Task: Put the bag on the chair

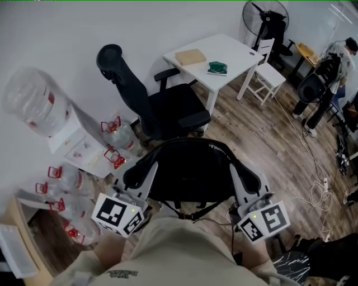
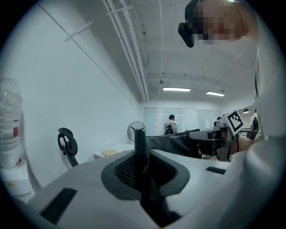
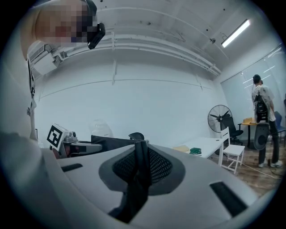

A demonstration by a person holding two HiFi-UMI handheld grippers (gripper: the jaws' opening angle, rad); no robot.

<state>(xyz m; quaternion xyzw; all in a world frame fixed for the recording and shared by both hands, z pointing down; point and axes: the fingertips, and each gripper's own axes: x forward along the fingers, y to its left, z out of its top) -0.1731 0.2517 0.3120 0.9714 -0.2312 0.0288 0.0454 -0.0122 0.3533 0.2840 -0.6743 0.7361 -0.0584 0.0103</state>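
I hold a black bag [image 1: 190,170] in the air between both grippers, just in front of my chest. My left gripper [image 1: 134,180] is shut on the bag's left strap [image 2: 140,152]. The right gripper [image 1: 249,182] is shut on the bag's right strap [image 3: 140,166]. Each strap runs upright between the jaws in the gripper views. The black office chair [image 1: 168,109] stands just beyond the bag, with its seat facing right and its headrest toward the wall. The bag's top edge [image 2: 174,142] is visible from the left gripper view, with the right gripper's marker cube behind it.
A white table [image 1: 224,53] with a tan book [image 1: 190,56] and a green item [image 1: 217,68] stands behind the chair. A white chair [image 1: 267,72] and a fan [image 1: 265,17] are further right. Water bottles [image 1: 33,100] crowd the left wall. Cables [image 1: 316,167] lie on the wood floor, where a person [image 1: 327,84] stands.
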